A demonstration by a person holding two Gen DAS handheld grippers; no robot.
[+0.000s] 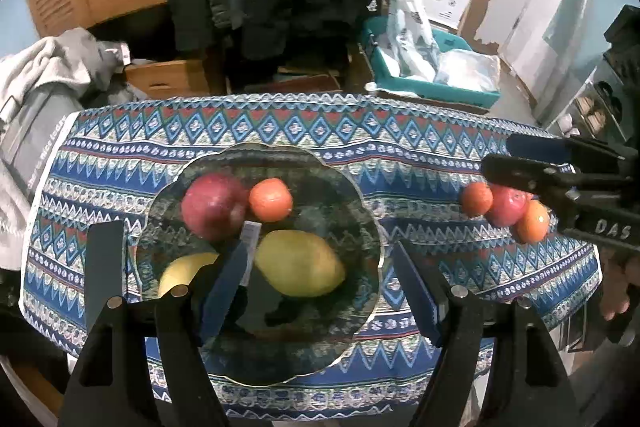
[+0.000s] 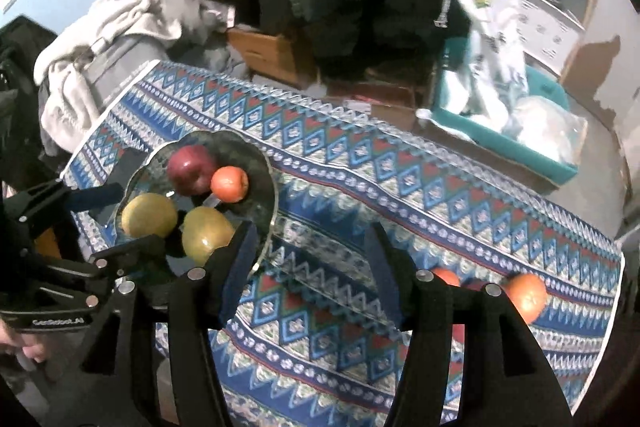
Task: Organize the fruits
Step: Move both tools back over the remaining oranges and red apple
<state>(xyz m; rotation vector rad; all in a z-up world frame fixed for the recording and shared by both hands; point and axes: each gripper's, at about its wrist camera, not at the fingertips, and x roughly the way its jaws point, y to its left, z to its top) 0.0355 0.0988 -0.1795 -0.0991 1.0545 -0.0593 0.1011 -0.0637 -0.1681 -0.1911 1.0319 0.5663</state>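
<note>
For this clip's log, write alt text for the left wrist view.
A glass plate on a blue patterned tablecloth holds a red apple, an orange and two yellow-green fruits, framed by the open left gripper. Three more fruits lie beside the right gripper.

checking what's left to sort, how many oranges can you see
3: one orange in the glass bowl beside the red apple; two on the cloth, orange and orange, flanking another apple. More may be hidden.
</note>
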